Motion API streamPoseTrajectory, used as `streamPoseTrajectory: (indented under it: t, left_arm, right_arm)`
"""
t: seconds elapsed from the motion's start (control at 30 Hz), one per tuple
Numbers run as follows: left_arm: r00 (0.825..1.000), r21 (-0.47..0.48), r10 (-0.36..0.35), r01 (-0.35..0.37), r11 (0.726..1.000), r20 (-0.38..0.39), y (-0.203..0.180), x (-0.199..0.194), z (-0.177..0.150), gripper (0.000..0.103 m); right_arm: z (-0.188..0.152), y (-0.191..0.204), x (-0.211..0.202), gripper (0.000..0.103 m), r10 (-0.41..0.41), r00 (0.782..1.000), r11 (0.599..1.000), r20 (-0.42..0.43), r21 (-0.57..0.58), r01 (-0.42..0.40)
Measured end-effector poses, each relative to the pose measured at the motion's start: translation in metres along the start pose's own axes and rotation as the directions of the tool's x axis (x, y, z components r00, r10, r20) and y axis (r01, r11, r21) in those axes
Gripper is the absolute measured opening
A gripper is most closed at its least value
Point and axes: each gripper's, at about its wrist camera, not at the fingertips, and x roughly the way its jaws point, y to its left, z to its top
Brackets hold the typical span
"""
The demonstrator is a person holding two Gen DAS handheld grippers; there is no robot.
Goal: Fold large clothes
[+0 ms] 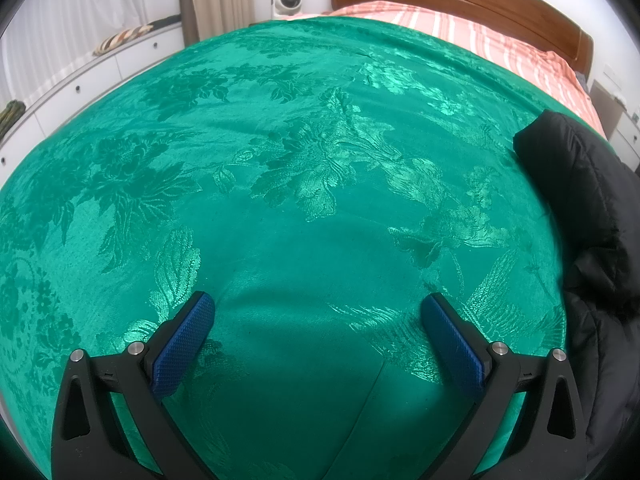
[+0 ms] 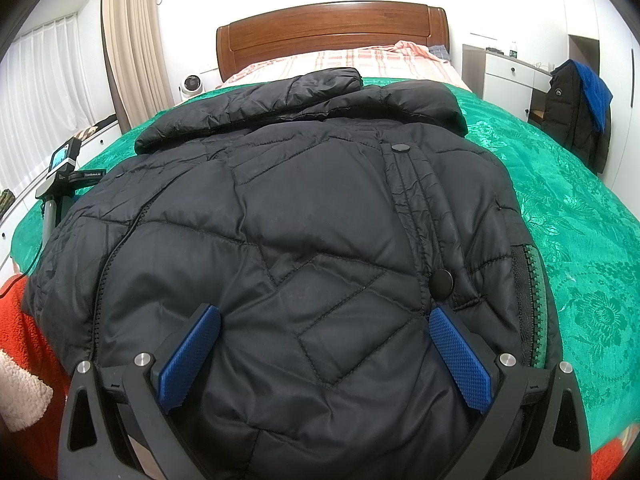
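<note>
A black quilted puffer jacket (image 2: 304,208) lies spread on the green floral bedspread (image 2: 580,208), collar toward the headboard, snap buttons down its front placket. My right gripper (image 2: 325,316) hovers open over the jacket's lower part, its blue pads wide apart with nothing between them. In the left wrist view only the jacket's edge (image 1: 588,208) shows at the right. My left gripper (image 1: 318,304) is open above bare green bedspread (image 1: 280,160), to the left of the jacket. In the right wrist view the left gripper's body (image 2: 62,172) appears at the bed's left edge.
A wooden headboard (image 2: 332,28) and striped pink sheet (image 2: 340,60) are at the far end. White drawers (image 1: 80,80) and curtains line the left wall. A dark coat with blue cloth (image 2: 580,104) hangs at the right. A red fleece sleeve (image 2: 24,320) shows at lower left.
</note>
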Motion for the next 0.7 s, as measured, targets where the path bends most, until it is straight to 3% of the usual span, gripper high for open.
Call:
streamPoseTrajectory:
  t: [0.7]
  left_arm:
    - [1.0,0.0,0.0,0.0,1.0,0.0,-0.0002,0.0001,0.0,0.103]
  right_arm:
    - [-0.0019,0.0017,0.0034,0.103,-0.019,1.0,1.0,0.002,-0.018,0.019]
